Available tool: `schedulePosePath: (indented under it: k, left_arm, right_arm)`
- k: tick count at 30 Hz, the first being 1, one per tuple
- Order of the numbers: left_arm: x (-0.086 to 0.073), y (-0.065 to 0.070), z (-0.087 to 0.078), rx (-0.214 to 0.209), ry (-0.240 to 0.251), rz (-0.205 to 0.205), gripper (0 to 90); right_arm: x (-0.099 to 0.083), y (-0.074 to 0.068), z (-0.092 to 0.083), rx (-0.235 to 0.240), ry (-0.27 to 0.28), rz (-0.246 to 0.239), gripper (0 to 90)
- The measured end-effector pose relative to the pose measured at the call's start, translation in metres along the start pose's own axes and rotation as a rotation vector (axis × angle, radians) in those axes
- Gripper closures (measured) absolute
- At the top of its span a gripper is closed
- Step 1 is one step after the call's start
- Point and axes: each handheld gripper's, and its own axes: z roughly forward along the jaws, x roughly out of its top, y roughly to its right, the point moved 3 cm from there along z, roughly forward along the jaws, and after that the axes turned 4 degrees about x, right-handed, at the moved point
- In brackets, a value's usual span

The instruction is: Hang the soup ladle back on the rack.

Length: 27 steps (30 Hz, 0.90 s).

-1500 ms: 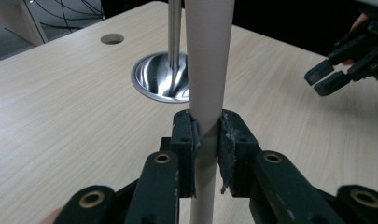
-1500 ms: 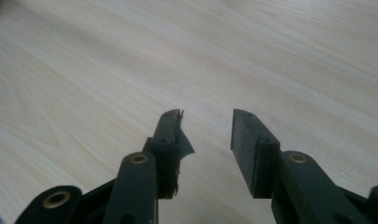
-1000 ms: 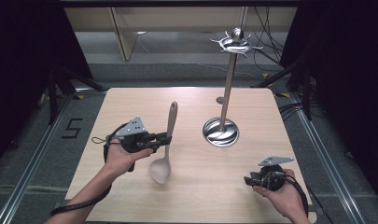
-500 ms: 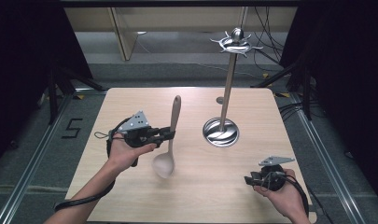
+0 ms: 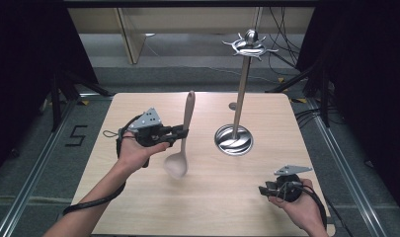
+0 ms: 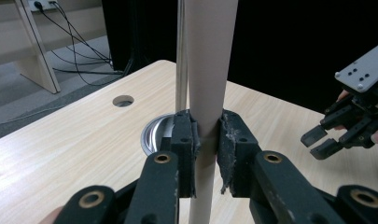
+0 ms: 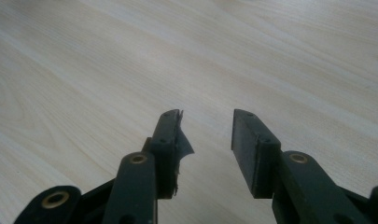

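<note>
High view, centre of the frame: the counter carries a metal hanging stand, its round base right of centre and its hooked crown in the upper right. Left of the stand, the wooden spoon is now upright and clear of the counter, bowl down and handle up; against the two earlier frames it has risen and swung nearer vertical, drifting slightly toward the stand. This suggests the spoon is being carried to a hook on the crown (the lift is probably only begun). The left gripper is clenched on the spoon's handle; in the left gripper view both pads press the shaft. The right gripper, lower right, stays parked with jaws apart and nothing between them. Readable writing: a "5" on the floor at the left edge; no brands or labels legible.
</note>
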Motion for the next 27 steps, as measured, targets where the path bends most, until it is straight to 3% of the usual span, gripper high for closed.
schedulePosePath:
  k: [8,9,14,17,19,22,27]
  left_arm:
    - [0.010,0.000,0.008,-0.005,-0.003,0.016,76.5]
    - [0.011,0.000,0.008,-0.006,-0.003,0.018,76.5]
    - [0.018,0.000,0.012,-0.006,0.001,0.015,76.4]
    - [0.022,0.001,0.014,0.001,0.006,0.012,76.5]
    - [0.025,0.001,0.016,0.005,0.005,0.017,76.5]
    - [0.029,0.002,0.018,0.008,-0.002,0.022,76.5]
    - [0.034,0.003,0.020,0.008,0.005,0.021,76.4]
  right_arm:
    - [0.000,0.001,0.000,-0.001,-0.002,-0.004,62.6]
    - [0.001,0.002,0.000,-0.001,0.011,-0.029,62.6]
    - [0.000,0.004,-0.001,-0.005,-0.003,-0.041,62.5]
    - [0.001,0.002,-0.001,-0.004,-0.007,-0.025,62.5]
    - [0.001,0.004,0.000,-0.006,0.001,-0.050,62.5]
    - [0.001,0.002,-0.002,-0.005,-0.006,-0.020,62.5]
    - [0.001,0.002,-0.003,-0.009,-0.026,-0.024,62.3]
